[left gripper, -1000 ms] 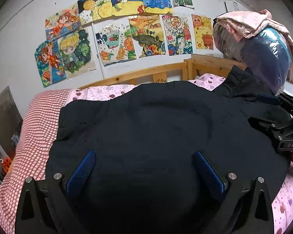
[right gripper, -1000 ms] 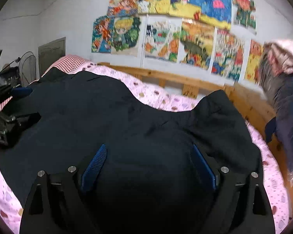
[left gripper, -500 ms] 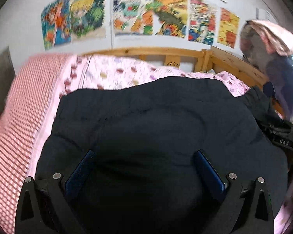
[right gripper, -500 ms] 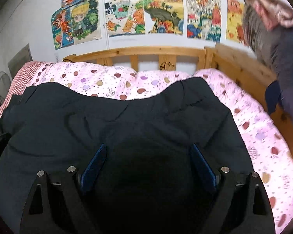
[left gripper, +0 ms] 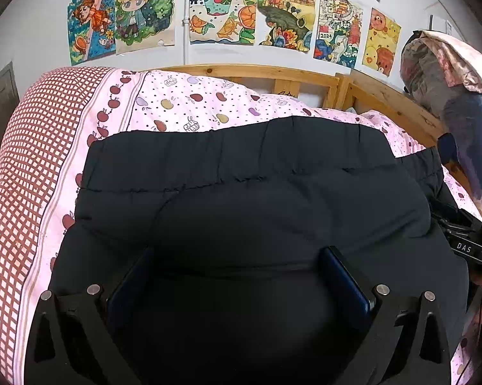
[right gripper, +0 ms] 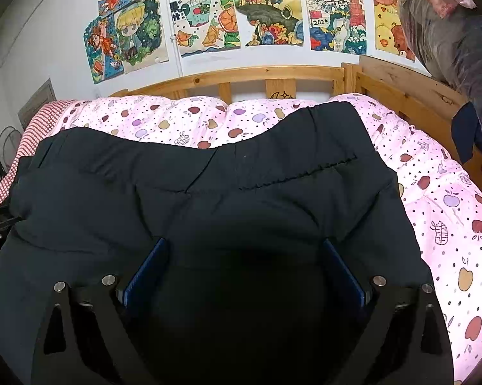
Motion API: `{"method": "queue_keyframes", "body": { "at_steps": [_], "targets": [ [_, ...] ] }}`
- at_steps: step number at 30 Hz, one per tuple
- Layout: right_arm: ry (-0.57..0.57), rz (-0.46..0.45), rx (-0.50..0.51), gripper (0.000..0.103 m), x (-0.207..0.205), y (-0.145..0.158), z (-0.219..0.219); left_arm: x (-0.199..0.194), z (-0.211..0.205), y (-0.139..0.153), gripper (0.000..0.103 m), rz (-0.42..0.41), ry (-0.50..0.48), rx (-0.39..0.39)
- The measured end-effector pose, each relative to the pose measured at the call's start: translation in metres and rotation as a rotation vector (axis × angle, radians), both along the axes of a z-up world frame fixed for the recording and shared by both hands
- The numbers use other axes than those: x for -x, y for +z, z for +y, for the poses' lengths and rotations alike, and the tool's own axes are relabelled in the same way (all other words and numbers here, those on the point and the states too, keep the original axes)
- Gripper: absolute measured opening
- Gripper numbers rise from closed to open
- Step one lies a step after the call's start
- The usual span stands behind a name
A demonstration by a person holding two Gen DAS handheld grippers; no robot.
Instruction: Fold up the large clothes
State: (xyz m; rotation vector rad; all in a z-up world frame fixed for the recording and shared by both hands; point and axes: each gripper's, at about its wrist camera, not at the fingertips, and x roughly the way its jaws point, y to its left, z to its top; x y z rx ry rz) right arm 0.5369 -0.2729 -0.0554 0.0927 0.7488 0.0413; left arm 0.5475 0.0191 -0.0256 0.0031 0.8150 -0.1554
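Since the earlier frames both cameras have dropped closer to the bed (left gripper: pixel 183 102), so more of the pink fruit-print quilt (right gripper: pixel 440 211) shows beyond the garment. Dark navy garment (left gripper: pixel 241 199) lies spread across the quilt, its gathered hem toward the wooden headboard (right gripper: pixel 241 75) (children's drawings (left gripper: pixel 228 16) hang on the wall above). Left gripper (left gripper: pixel 239 276) and right gripper (right gripper: pixel 244 272) both stand with fingers (right gripper: pixel 144 272) spread wide over the cloth; whether any cloth is caught cannot be told.
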Motion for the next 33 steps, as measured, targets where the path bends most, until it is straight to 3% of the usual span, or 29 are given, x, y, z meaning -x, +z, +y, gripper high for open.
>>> {"method": "queue_keyframes", "body": {
  "at_steps": [12,19,26,33],
  "targets": [
    [-0.004,-0.036,-0.017,0.094,0.011,0.005,-0.003,0.006,0.002,0.001,0.103,-0.019,-0.007,0.013],
    [-0.062,-0.142,0.028,0.094,0.028,0.045,-0.017,0.005,0.027,0.028,0.103,-0.013,0.051,0.014],
    [-0.135,-0.113,0.09,0.094,0.03,0.06,-0.055,0.006,0.085,0.034,0.103,0.007,0.14,0.105],
    [-0.128,-0.015,0.089,0.094,0.033,0.042,-0.077,0.008,0.123,0.019,0.103,0.099,0.181,0.148]
  ]
}}
